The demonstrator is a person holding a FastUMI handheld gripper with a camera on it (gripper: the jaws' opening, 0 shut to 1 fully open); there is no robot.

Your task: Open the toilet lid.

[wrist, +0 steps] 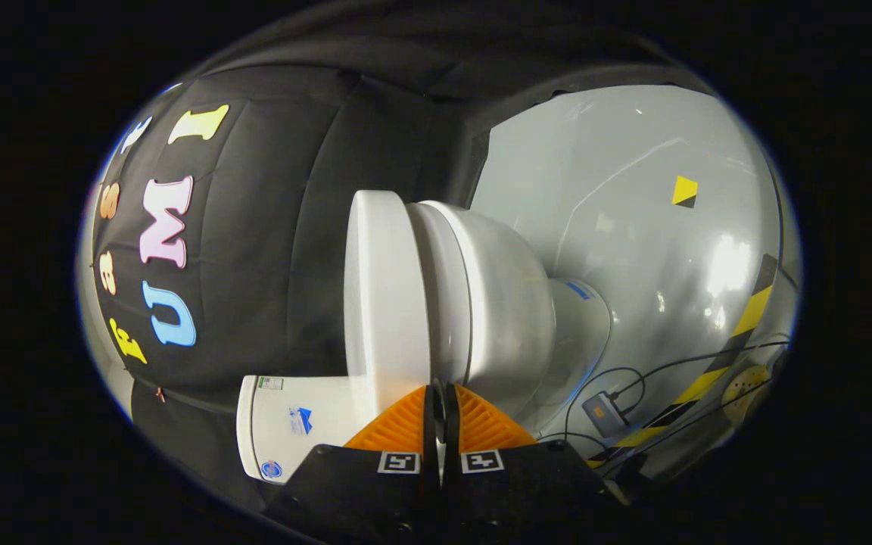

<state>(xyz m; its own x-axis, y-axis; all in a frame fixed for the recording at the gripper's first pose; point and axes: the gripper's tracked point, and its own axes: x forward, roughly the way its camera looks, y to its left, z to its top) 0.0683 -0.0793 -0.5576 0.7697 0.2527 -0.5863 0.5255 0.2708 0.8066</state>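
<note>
My view is rolled onto its side, so the toilet (pixel 481 303) lies sideways ahead of me, all glossy white. The toilet lid (pixel 384 303) is the flat, thick slab with rounded corners nearest the black cloth wall (pixel 277 227). It lies against the seat and bowl (pixel 504 303), with a thin dark seam between them running straight toward my fingers. The bowl swells out beyond that seam and narrows to a pedestal (pixel 583 318) that meets the pale grey floor (pixel 633 189). The cistern (pixel 292 428) sits just beside my fingers, white with a few small stickers that I can't make out.

My tool (pixel 441 412) is drawn nearly together, only a narrow slit left between the two fingers, and its tips sit right at the near end of the lid-to-seat seam. I cannot tell whether they touch the lid's rim or pinch anything; the slit looks empty.

On the lid's outer face there is open room between it and the cloth wall. On the bowl's side the floor is mostly bare. A small grey box (pixel 602 412) with dark cables (pixel 708 359) lies near the pedestal, and a yellow-and-black striped tape (pixel 739 333) runs past it. A small yellow and black marker (pixel 684 191) sits well apart from these on the floor. The lid's long edge is clean and unobstructed along its whole visible length.
</note>
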